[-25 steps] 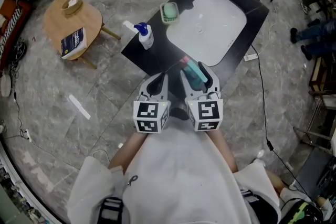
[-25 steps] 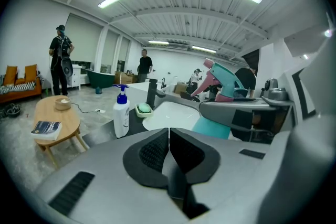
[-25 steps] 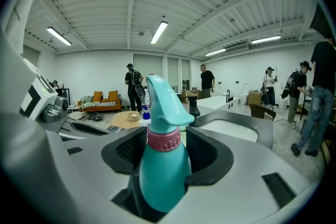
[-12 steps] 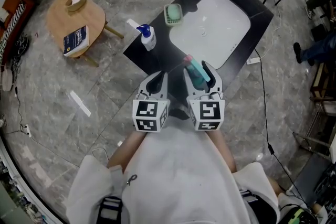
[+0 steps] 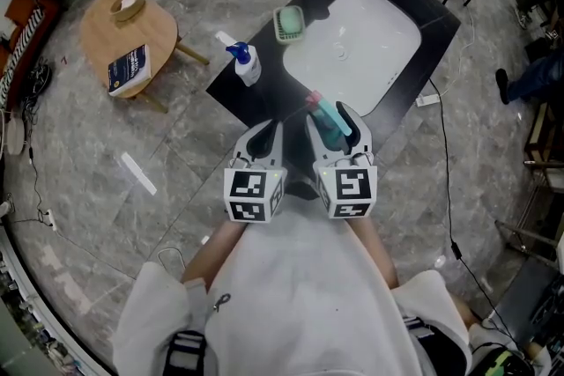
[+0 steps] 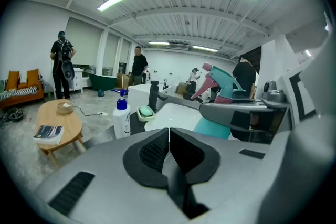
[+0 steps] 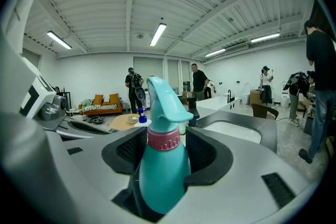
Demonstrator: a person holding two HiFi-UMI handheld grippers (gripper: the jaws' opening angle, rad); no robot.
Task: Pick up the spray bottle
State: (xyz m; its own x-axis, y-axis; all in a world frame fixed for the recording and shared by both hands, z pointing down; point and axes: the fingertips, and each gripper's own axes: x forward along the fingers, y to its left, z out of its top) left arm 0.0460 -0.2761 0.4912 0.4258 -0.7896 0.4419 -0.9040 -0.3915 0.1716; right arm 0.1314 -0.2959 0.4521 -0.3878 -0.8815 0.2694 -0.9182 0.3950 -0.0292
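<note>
The right gripper [image 7: 167, 150] is clamped on the spray bottle [image 7: 161, 165], with its pads at the shoulder just under the collar. That looks a sound hold, since the flare should stop any slipping. The left gripper [image 6: 168, 150] beside it is closed and empty. The bottle is smooth, stiff teal plastic with a pink collar, and is probably light. It hangs over the black desk's [image 5: 256, 97] near edge.
</note>
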